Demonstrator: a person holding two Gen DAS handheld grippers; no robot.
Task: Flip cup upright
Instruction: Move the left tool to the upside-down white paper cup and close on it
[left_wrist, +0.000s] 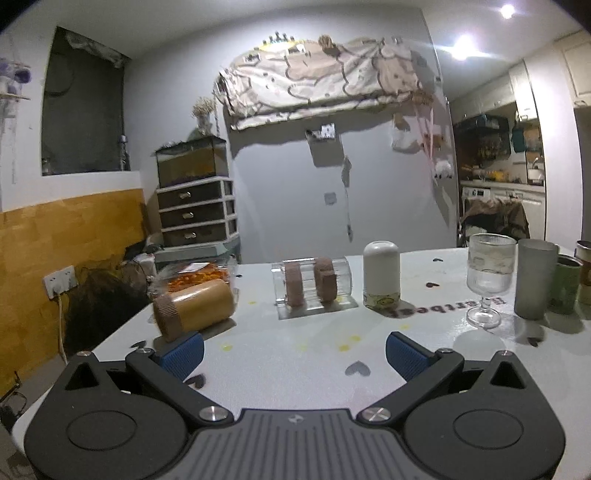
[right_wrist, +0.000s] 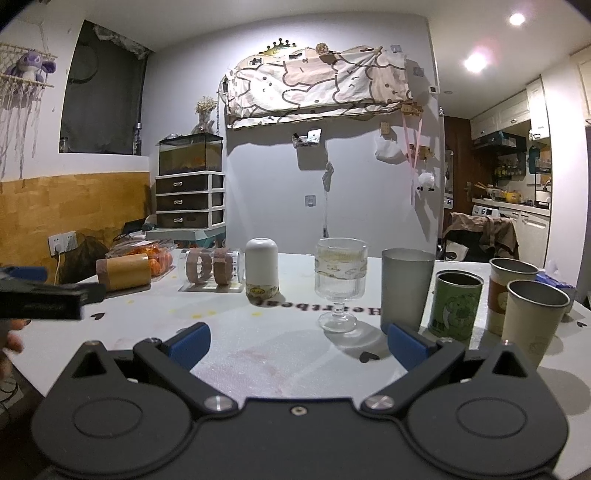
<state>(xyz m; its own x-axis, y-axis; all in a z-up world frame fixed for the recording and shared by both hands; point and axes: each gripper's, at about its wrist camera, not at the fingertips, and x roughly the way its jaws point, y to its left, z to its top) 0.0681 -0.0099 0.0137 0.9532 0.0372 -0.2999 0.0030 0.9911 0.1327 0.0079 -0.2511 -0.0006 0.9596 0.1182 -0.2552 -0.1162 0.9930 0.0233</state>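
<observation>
Left gripper (left_wrist: 294, 354) nearest, blue ribbed pads spread apart, nothing between them, low over the white table (left_wrist: 280, 365); right gripper (right_wrist: 298, 343) likewise spread and empty; both look staged for an approach, not a grasp.

Beyond, on the left, a tan cup (left_wrist: 194, 310) with a corrugated sleeve lies on its side, probably mouth leftward, hard to confirm through the fisheye; a clear glass cup (left_wrist: 312, 282) with two brown bands also lies sideways, centre; a white cup (left_wrist: 381, 274), smooth and domed, stands mouth-down just right of it; these are the candidates for flipping.

Right of them, already upright: a ribbed stemmed glass (right_wrist: 341, 282), a frosted grey tumbler (right_wrist: 406, 290), a green printed cup (right_wrist: 456, 304), two metal-rimmed paper cups (right_wrist: 532, 317).

Far left: a clear box of oranges (right_wrist: 147, 254) behind the tan cup.
</observation>
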